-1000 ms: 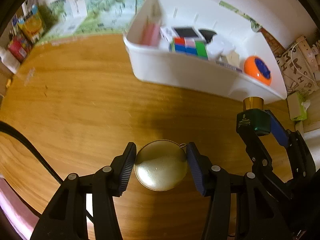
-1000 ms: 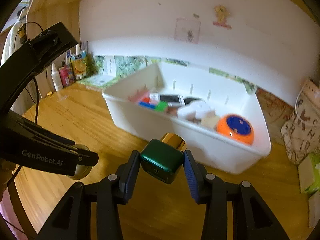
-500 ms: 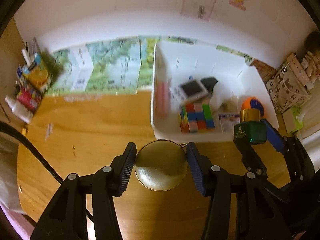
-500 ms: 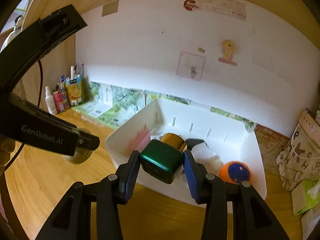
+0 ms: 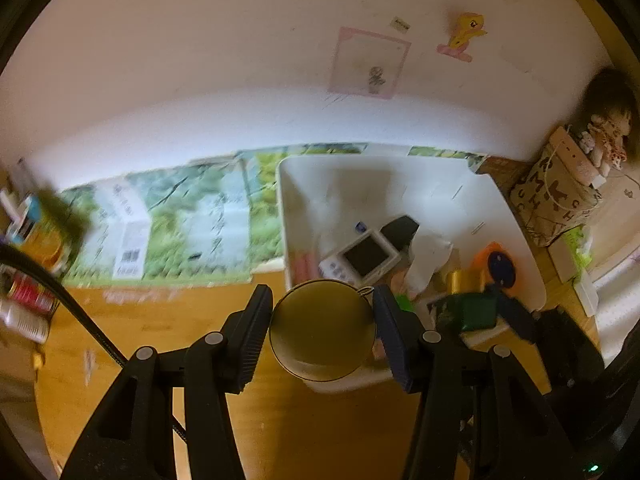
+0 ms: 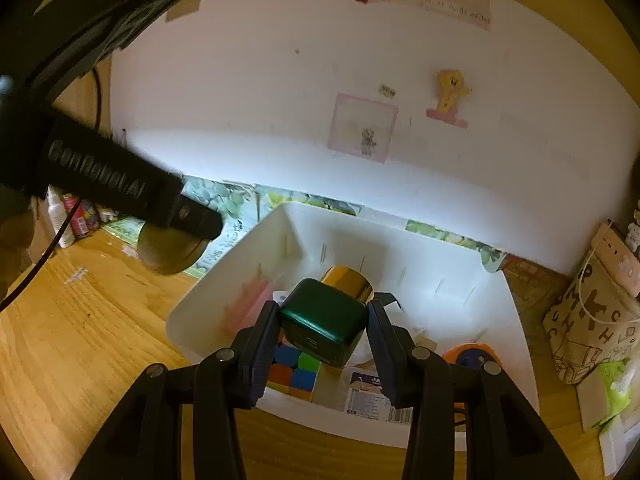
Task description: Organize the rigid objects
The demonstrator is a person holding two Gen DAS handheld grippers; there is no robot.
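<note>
The right tongs (image 6: 323,322) clamp a green bottle (image 6: 324,330) with a gold cap (image 6: 347,280), held above the white bin (image 6: 208,300) on the wooden desk (image 6: 80,340). Below it in the bin lie a colour cube (image 6: 296,372), a pink item (image 6: 248,304), a labelled packet (image 6: 372,396) and an orange disc (image 6: 472,354). At upper left the left tongs (image 6: 176,236) grip a round brass tin (image 6: 168,252) beside the bin's left rim. Bottles (image 6: 68,220) stand by the wall.

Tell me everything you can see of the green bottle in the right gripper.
The green bottle is a dark, glossy, square-shouldered block with rounded corners and a shiny gold cylindrical cap pointing away from the camera. The right gripper clamps its two sides, holding it in the air over the white bin, above the colour cube.
</note>
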